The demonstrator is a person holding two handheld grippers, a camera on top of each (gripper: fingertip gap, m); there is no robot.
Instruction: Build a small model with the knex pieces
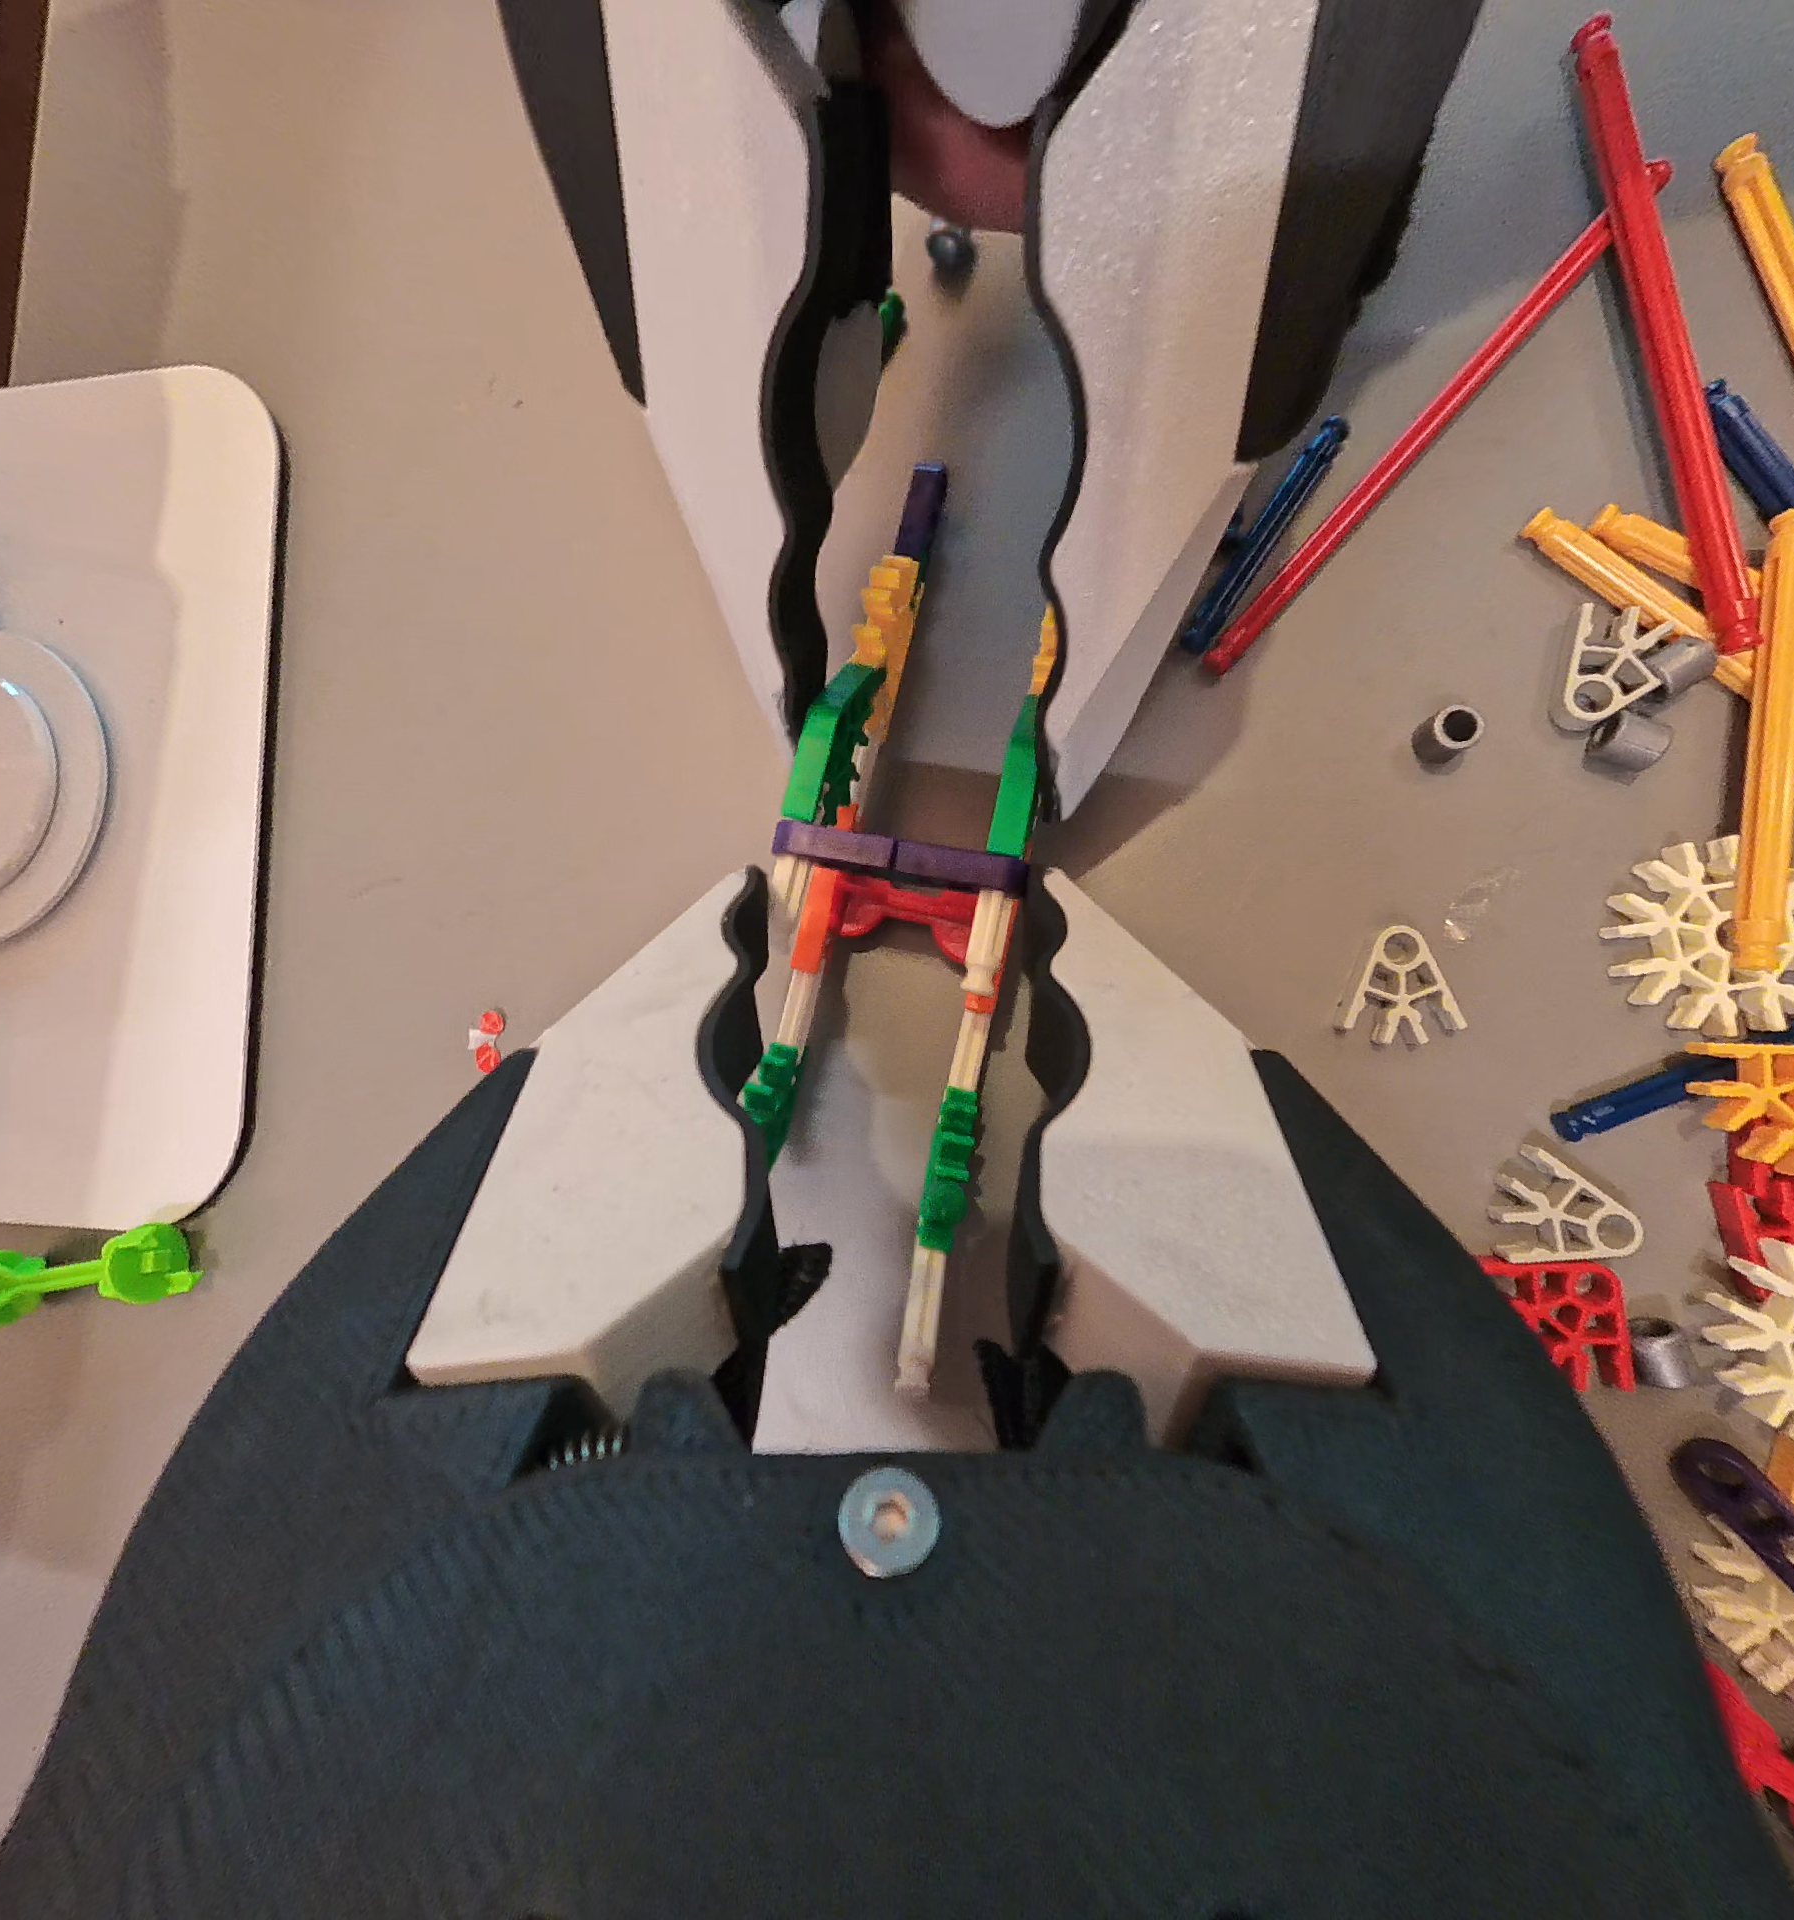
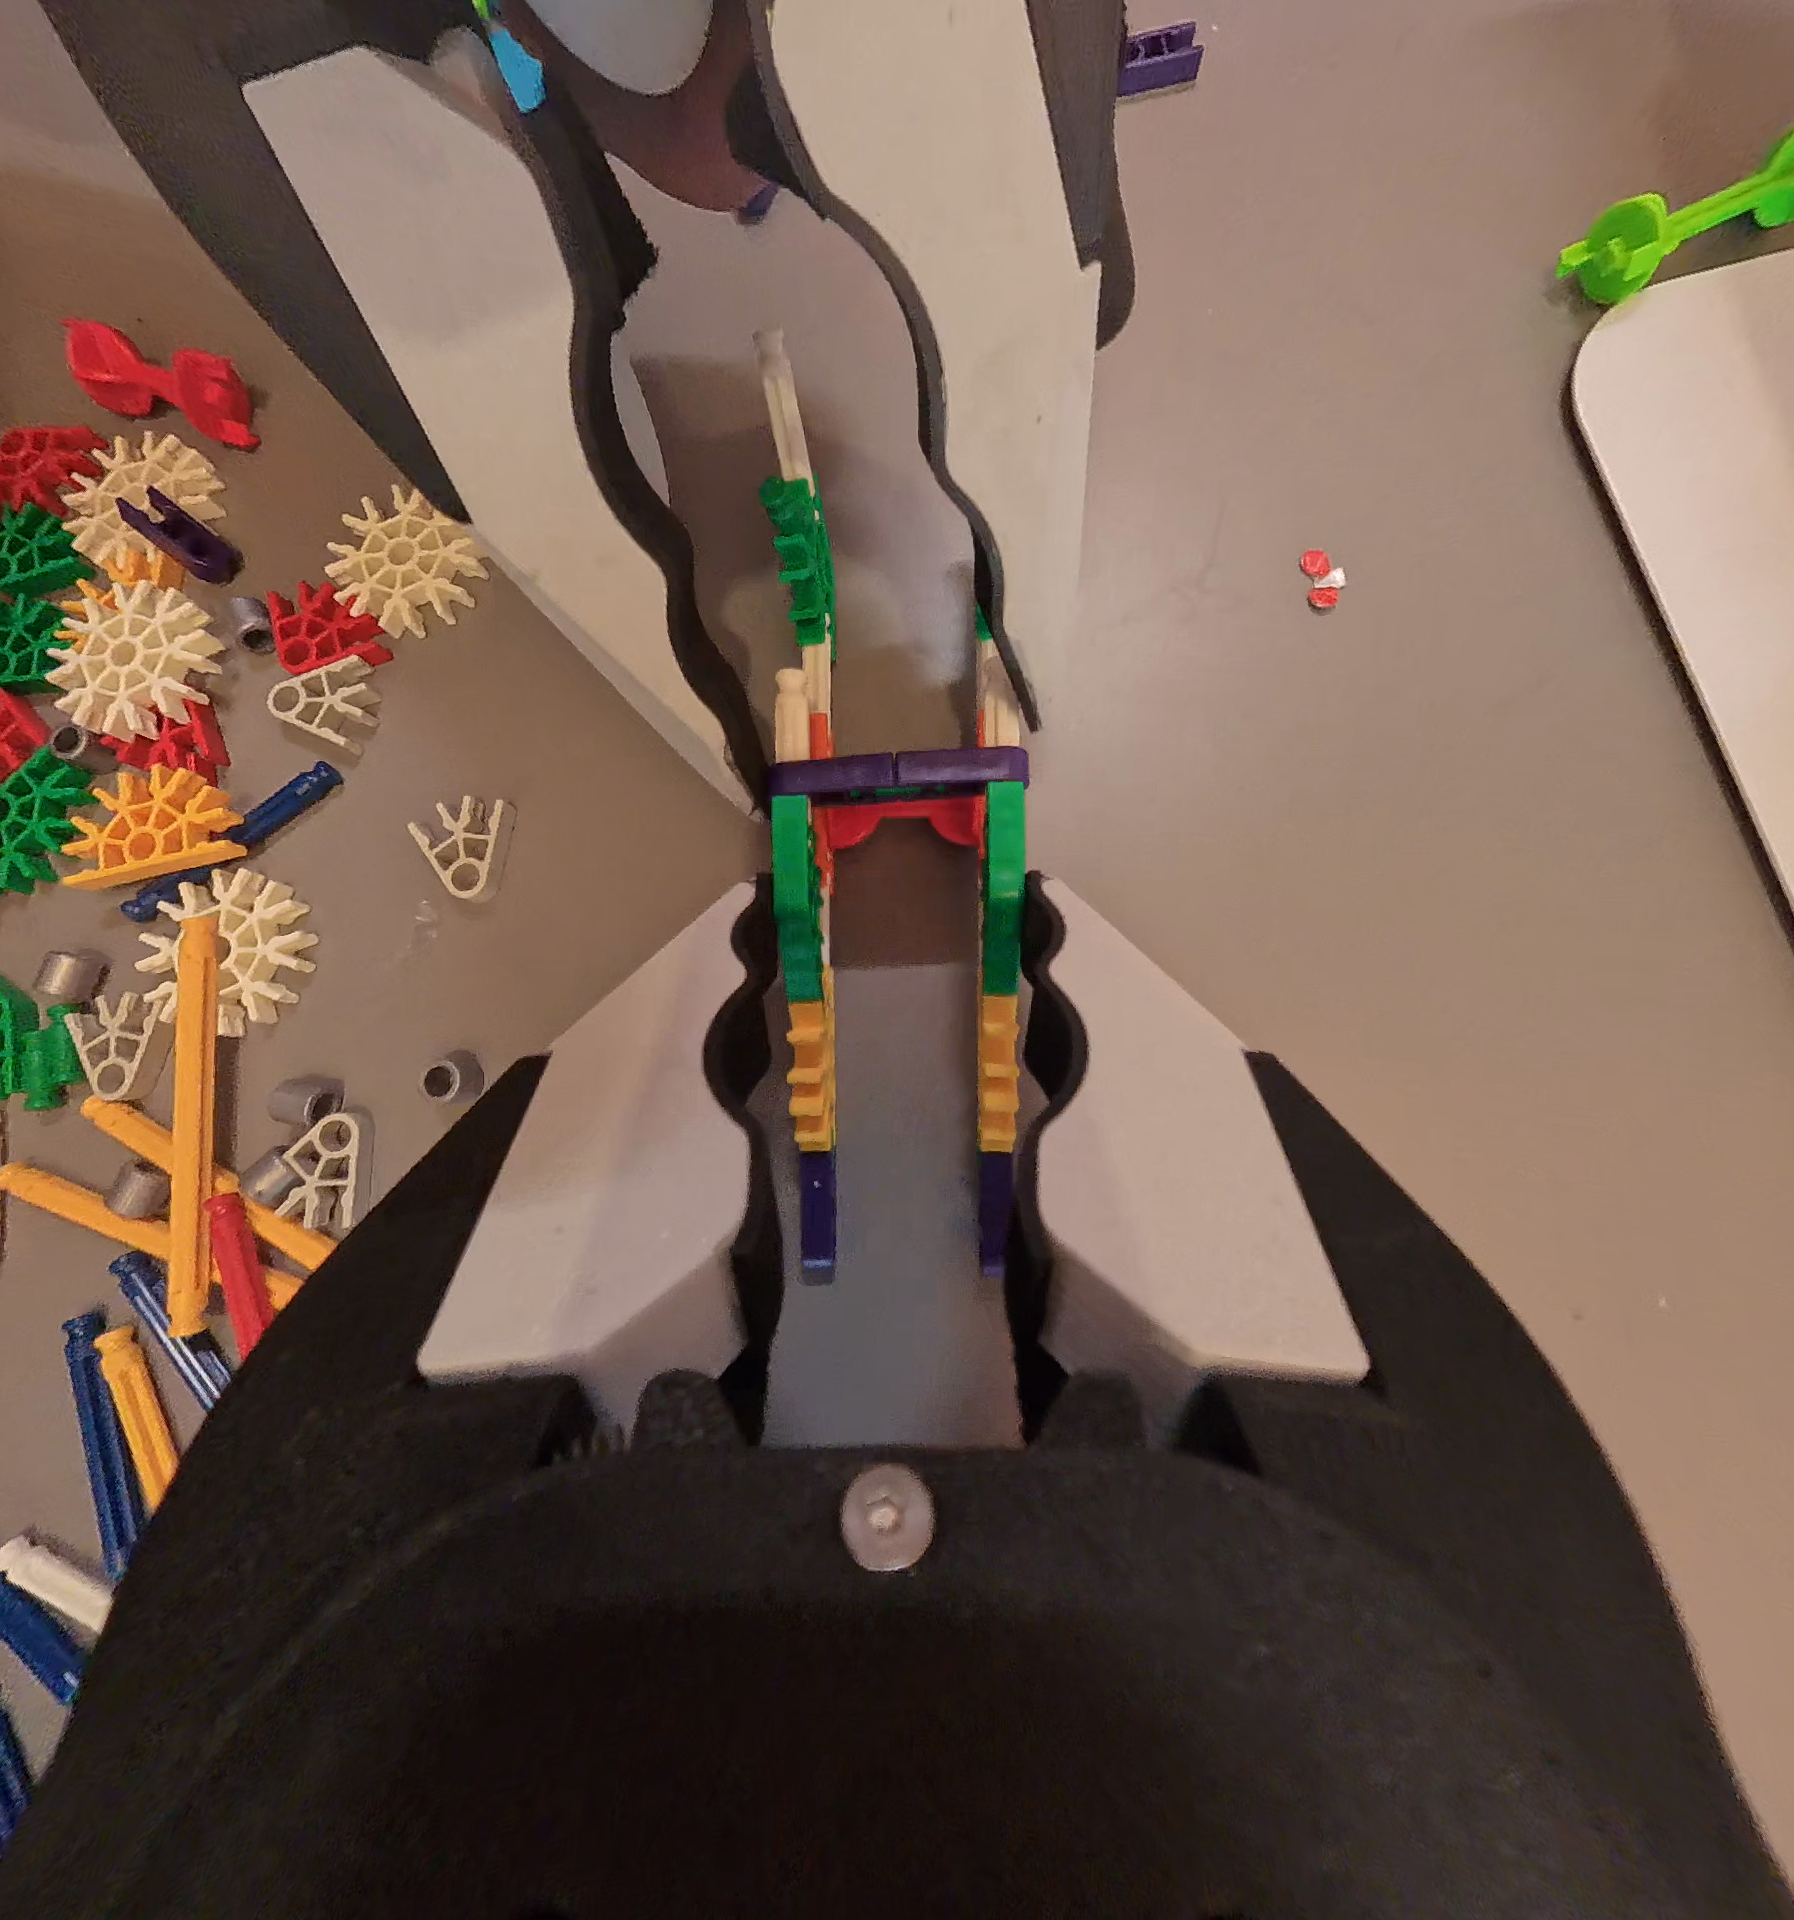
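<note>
A small frame built of snap-together plastic rods and connectors [image 1: 898, 894], with two parallel rails joined by a purple crossbar and a red connector, is held at the centre of both views between the two grippers, which meet tip to tip. In the left wrist view, the left gripper [image 1: 898, 935], grey-fingered with black wavy pads on a black body, is closed on the end of the frame made of white rods and green connectors, each rail being pressed by one pad. The right gripper [image 1: 924, 582] is seen coming down from the top of that frame. In the right wrist view, the right gripper [image 2: 898, 935] is closed on the other end of the frame [image 2: 898, 831], where green, yellow and purple pieces are lined up along both rails. A loose pile of red, yellow and blue plastic rods and white, red and yellow snowflake-shaped connectors [image 1: 1703, 831] is spread over the right side of the left wrist view on the grey tabletop [image 1: 457, 727]. A white rounded tray [image 1: 145, 831] is seen at the left edge, with a bright green plastic piece [image 1: 72, 1270] just below it in the picture.
</note>
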